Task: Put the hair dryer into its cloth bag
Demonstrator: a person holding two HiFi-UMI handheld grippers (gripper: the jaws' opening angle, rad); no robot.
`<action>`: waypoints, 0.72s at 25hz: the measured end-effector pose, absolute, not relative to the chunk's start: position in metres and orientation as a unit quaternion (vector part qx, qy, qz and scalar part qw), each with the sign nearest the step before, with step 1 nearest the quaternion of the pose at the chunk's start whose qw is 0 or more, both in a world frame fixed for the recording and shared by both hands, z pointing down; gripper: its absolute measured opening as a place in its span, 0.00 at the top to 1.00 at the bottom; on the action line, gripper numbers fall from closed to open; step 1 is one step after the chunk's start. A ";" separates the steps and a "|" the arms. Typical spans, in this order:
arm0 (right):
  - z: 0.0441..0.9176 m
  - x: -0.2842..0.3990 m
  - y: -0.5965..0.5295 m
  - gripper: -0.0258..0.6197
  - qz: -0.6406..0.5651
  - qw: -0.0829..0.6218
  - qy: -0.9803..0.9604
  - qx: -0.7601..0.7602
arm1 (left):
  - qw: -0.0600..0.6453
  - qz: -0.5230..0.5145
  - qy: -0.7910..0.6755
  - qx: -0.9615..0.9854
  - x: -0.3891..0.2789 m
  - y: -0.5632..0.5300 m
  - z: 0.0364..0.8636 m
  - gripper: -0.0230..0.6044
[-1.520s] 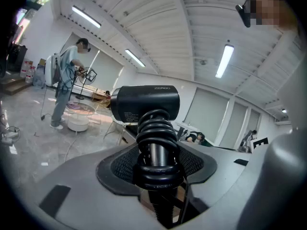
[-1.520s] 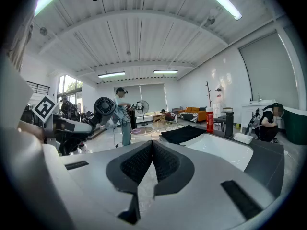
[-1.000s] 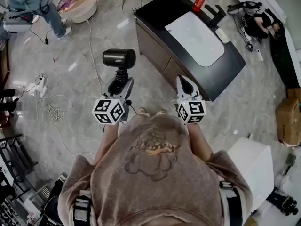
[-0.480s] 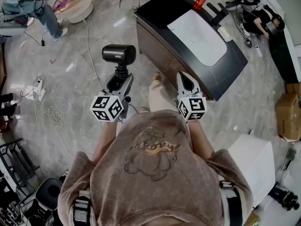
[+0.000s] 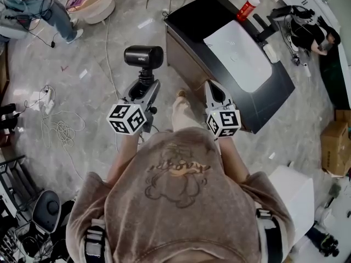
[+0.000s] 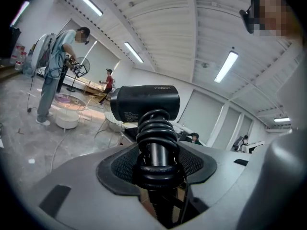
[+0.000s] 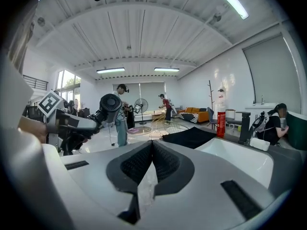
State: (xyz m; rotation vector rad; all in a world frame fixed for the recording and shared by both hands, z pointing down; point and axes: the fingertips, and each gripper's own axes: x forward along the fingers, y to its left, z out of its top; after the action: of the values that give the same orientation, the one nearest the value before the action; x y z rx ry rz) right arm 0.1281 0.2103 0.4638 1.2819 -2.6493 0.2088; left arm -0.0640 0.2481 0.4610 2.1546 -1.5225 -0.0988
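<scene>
Shows a white sink [image 5: 241,59] sunk into the black table [image 5: 192,18], with a red bottle [image 5: 248,8] upright on the table just past the sink's far end. Shows a cardboard box [image 5: 335,141] on the floor well off to the right, contents not to be made out. Grips the hair dryer [image 5: 143,56] in the left gripper [image 5: 143,87], jaws clamped on the cord-wrapped handle, black barrel out beyond the jaw tips. Carries the right gripper [image 5: 211,87] beside it, jaws pressed together, apart from the hair dryer.

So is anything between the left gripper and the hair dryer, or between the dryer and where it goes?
Nothing: the left gripper clamps the hair dryer by its cord-wrapped handle. No cloth bag shows clearly in any view, so that path cannot be judged.
</scene>
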 end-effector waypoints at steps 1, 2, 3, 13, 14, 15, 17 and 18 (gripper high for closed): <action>0.465 0.126 0.200 0.96 0.072 0.097 -0.895 0.430 | 0.251 -0.036 -0.561 0.788 -0.066 0.239 0.462 0.57; 0.467 0.125 0.190 0.96 0.074 0.098 -0.895 0.429 | 0.253 -0.034 -0.562 0.787 -0.067 0.230 0.464 0.57; 0.468 0.125 0.179 0.96 0.076 0.098 -0.895 0.428 | 0.254 -0.031 -0.564 0.785 -0.069 0.221 0.465 0.57; 0.464 0.121 0.068 0.96 0.090 0.107 -0.896 0.421 | 0.262 -0.028 -0.580 0.771 -0.088 0.125 0.453 0.57; 0.463 0.121 0.058 0.96 0.091 0.108 -0.897 0.419 | 0.263 -0.029 -0.581 0.770 -0.088 0.115 0.451 0.57; 0.462 0.121 0.047 0.96 0.092 0.109 -0.897 0.418 | 0.263 -0.029 -0.582 0.769 -0.089 0.104 0.449 0.57; 0.460 0.120 0.026 0.96 0.092 0.109 -0.900 0.413 | 0.262 -0.030 -0.585 0.767 -0.090 0.084 0.447 0.57; 0.459 0.120 0.015 0.96 0.092 0.108 -0.901 0.410 | 0.262 -0.030 -0.587 0.766 -0.089 0.074 0.446 0.57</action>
State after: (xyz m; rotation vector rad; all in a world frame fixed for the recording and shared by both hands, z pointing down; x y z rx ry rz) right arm 0.1198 0.0154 0.4590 1.2065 -2.6500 0.2700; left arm -0.0894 0.0740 0.4455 2.0721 -1.5884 -0.0813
